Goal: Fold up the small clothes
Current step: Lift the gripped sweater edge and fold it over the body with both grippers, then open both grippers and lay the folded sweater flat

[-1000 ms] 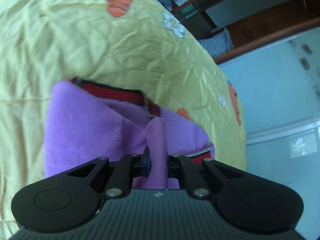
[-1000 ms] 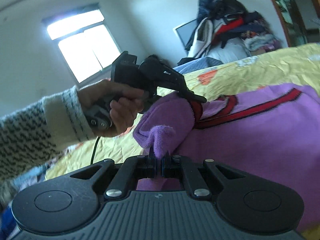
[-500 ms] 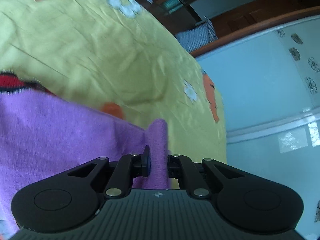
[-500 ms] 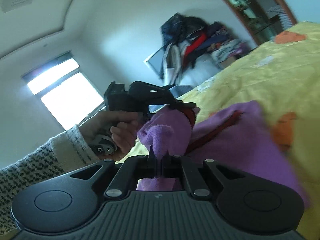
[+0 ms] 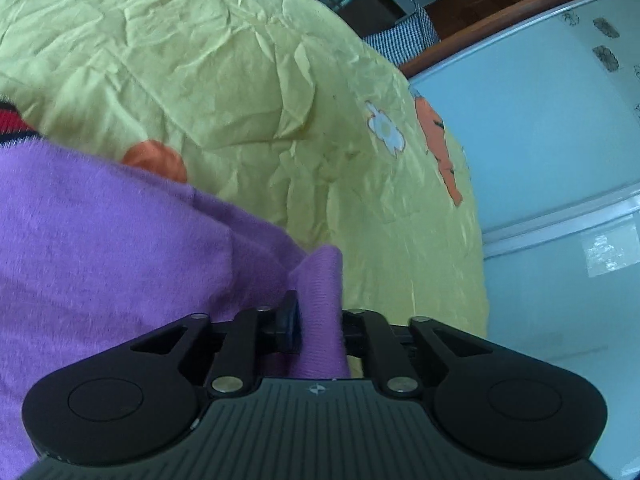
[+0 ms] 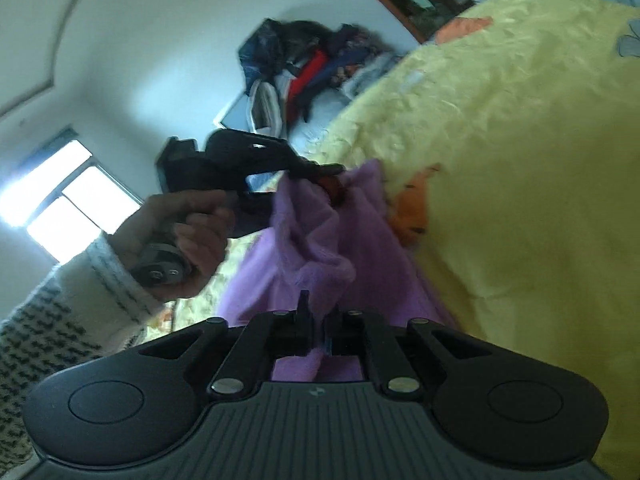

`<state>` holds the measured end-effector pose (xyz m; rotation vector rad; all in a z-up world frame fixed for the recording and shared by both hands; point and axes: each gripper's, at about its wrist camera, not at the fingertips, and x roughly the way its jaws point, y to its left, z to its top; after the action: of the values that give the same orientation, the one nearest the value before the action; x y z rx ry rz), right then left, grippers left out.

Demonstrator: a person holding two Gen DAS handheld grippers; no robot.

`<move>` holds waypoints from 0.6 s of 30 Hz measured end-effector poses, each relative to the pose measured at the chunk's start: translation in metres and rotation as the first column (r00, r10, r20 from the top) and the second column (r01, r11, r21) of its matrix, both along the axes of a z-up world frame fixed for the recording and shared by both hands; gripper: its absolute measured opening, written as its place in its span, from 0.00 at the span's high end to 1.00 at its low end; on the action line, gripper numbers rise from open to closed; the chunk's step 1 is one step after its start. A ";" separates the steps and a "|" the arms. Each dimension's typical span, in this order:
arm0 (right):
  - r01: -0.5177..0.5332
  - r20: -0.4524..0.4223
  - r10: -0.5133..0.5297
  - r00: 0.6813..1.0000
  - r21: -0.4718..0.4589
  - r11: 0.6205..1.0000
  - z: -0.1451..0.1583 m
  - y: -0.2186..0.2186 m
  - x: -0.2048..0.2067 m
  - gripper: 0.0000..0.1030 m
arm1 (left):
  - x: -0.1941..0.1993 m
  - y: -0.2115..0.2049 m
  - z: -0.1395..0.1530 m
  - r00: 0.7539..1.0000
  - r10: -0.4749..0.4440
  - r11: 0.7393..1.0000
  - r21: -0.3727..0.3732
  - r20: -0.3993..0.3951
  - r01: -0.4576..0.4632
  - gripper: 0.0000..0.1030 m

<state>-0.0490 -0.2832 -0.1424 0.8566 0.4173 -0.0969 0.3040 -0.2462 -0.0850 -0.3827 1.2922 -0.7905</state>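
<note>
A purple knit garment point(image 5: 100, 248) with red trim point(image 5: 8, 116) lies on the yellow bedsheet point(image 5: 240, 80). A raised fold of it stands between the jaws of my left gripper point(image 5: 318, 320) and fills the gap while they are opening. In the right wrist view the garment point(image 6: 320, 240) hangs bunched, and a fold reaches down into my right gripper point(image 6: 318, 320), whose jaws are also opening with the fabric still between them. Further off, a person's hand point(image 6: 188, 224) holds the left gripper point(image 6: 332, 176) at the garment's red-trimmed edge.
The bedsheet point(image 6: 520, 160) stretches to the right, printed with orange and white shapes. A pile of clothes point(image 6: 312, 60) sits at the far end, with a bright window point(image 6: 68, 196) to the left. A pale blue panel point(image 5: 540, 160) and a checked cloth point(image 5: 404, 36) border the bed.
Both grippers have carried the purple fabric sideways across the bed. The red collar has slid to the left view's edge. The right view has rolled, and both gaps look slightly wider.
</note>
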 end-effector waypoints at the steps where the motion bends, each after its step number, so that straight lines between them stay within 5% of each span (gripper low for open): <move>1: 0.007 -0.028 -0.007 1.000 -0.007 1.000 0.000 -0.001 -0.001 0.50 | 0.002 0.000 0.000 1.000 0.015 0.999 -0.031 -0.015 -0.015 0.55; 2: 0.002 -0.030 -0.002 1.000 0.006 1.000 -0.001 -0.002 -0.004 0.23 | 0.002 0.001 0.002 0.999 0.030 0.998 -0.062 -0.022 -0.031 0.34; 4: -0.031 0.018 0.031 0.999 -0.011 0.999 0.003 -0.003 -0.009 0.20 | 0.001 0.009 0.018 0.996 0.084 0.993 -0.086 0.038 -0.081 0.23; 7: -0.019 0.015 0.022 1.000 -0.170 0.985 0.019 0.004 -0.013 0.19 | -0.009 0.031 0.045 0.989 0.080 0.993 -0.101 0.122 -0.068 0.22; 9: -0.040 0.031 0.049 0.998 -0.236 0.971 0.028 0.004 -0.011 0.33 | -0.025 0.052 0.059 0.982 0.066 0.995 -0.086 0.179 -0.051 0.18; 10: -0.053 0.022 0.062 0.998 -0.292 0.955 0.033 0.005 -0.006 0.61 | -0.036 0.067 0.062 0.974 0.062 0.997 -0.062 0.216 -0.049 0.12; 11: -0.078 0.018 0.088 0.996 -0.320 0.944 0.036 0.004 0.000 0.76 | -0.046 0.079 0.064 0.968 0.058 0.998 -0.032 0.243 -0.051 0.10; 18: -0.231 -0.038 0.243 0.969 -0.479 0.847 0.055 -0.014 0.086 0.74 | -0.144 0.154 0.039 0.914 -0.008 0.989 0.136 0.405 -0.052 0.11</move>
<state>0.0367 -0.2973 -0.0876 0.3070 0.4488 0.0405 0.1598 -0.0918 -0.0458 -0.1065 0.9445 -0.7072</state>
